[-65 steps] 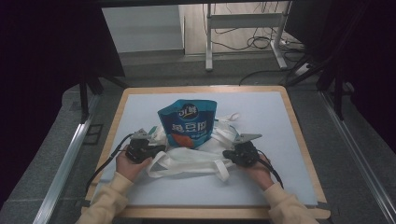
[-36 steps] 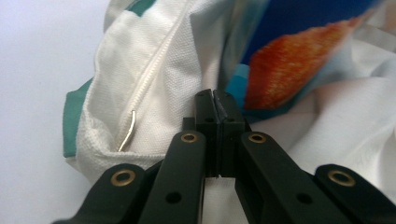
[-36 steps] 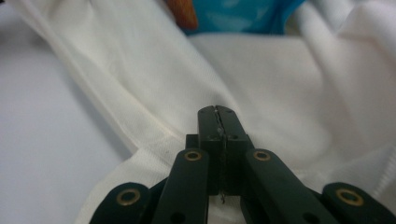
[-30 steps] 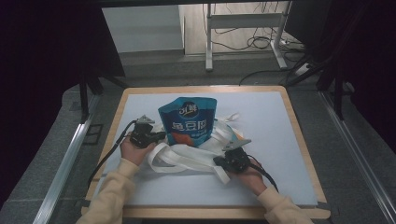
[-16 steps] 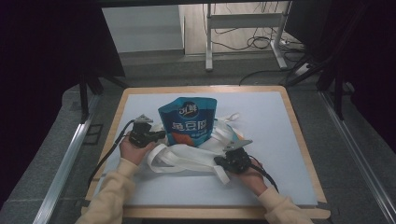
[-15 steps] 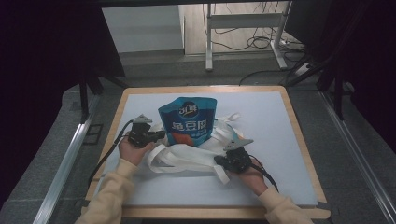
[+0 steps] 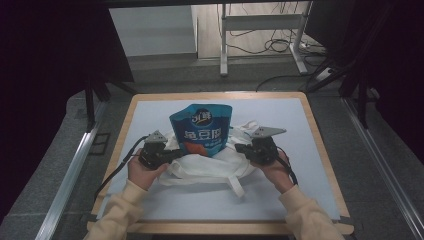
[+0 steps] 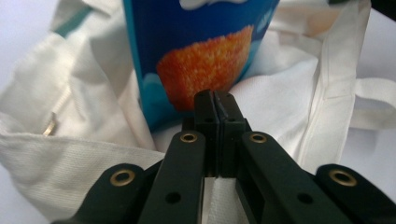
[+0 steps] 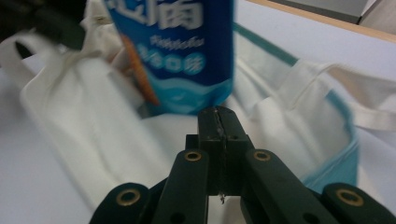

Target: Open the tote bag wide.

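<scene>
fingers: both pairs pinching white bag (image 7: 210, 167) cloth | blue pouch (image 7: 201, 129): upright in bag, top upward

left claw (image 8: 215, 100): clamped on white bag (image 8: 79, 154) rim | blue pouch (image 8: 196, 51) inside, upright

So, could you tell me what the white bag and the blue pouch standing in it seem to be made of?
White bag: woven cloth, probably cotton canvas, matte; visible weave, stitched seams, soft folds. Blue pouch: likely plastic film, smooth and printed, with a slight sheen; it stands stiffly upright.
</scene>
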